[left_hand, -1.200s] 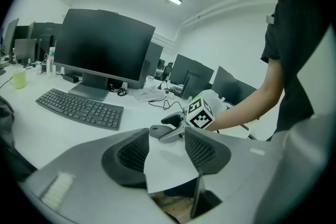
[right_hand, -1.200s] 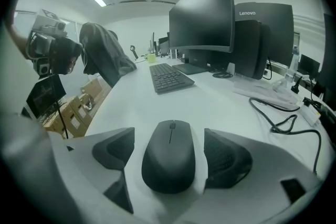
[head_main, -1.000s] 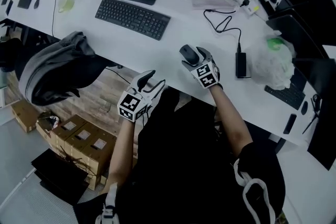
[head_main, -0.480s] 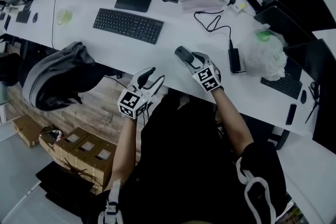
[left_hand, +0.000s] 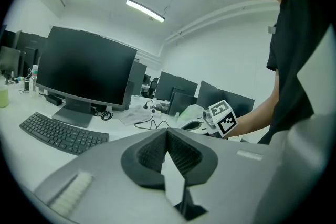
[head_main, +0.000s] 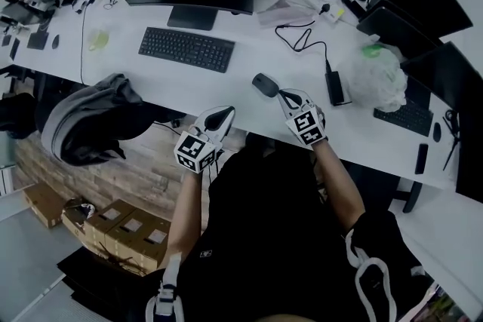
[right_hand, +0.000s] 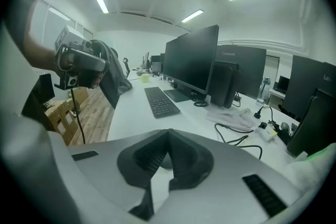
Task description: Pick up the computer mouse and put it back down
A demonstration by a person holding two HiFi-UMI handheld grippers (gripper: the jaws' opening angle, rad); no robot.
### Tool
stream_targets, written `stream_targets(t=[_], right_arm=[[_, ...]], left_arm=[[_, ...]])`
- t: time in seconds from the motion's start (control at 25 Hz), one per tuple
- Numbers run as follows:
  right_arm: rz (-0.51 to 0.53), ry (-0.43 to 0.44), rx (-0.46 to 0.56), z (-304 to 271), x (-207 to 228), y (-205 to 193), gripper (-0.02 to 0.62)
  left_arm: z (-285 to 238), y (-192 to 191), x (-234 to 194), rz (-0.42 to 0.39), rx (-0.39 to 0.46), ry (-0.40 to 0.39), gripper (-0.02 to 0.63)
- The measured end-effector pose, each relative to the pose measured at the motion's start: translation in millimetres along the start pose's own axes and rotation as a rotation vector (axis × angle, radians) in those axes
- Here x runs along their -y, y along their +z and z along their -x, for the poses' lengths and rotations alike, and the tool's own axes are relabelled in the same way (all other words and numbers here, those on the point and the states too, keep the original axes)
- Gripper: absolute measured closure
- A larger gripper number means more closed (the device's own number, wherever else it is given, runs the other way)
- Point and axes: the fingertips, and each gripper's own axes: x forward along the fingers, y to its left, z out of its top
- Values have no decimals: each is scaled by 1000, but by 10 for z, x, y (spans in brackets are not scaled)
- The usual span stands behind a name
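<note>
The person wears a loose black short-sleeved top (head_main: 264,230); a white-edged dark piece (head_main: 364,268) by the right elbow could be a strap or a bag, but it is too distorted to tell. The left tool (head_main: 226,111) and the right tool (head_main: 284,93) are pale grey shells tapering to dark tips, each carrying a white cube (head_main: 198,151) printed with black square markers. Up close the shells are smooth grey plastic around ribbed black pads (left_hand: 181,153), with a dark slotted patch (right_hand: 265,194) on the right one.
</note>
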Motion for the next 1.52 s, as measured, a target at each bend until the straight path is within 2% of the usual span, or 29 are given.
stream_targets(t=[0.24, 0.64, 1.24, 1.52], right_arm=[[-1, 15, 29, 216, -104, 64, 593], [-32, -45, 47, 521, -183, 20, 594], [-54, -83, 57, 515, -253, 72, 594], [-64, -94, 49, 502, -204, 51, 594]], left_arm=[[-2, -46, 11, -12, -5, 0, 606], [-5, -57, 61, -42, -27, -48, 606], [-155, 11, 68, -78, -46, -128, 606], [-211, 38, 7, -81, -50, -136, 606]])
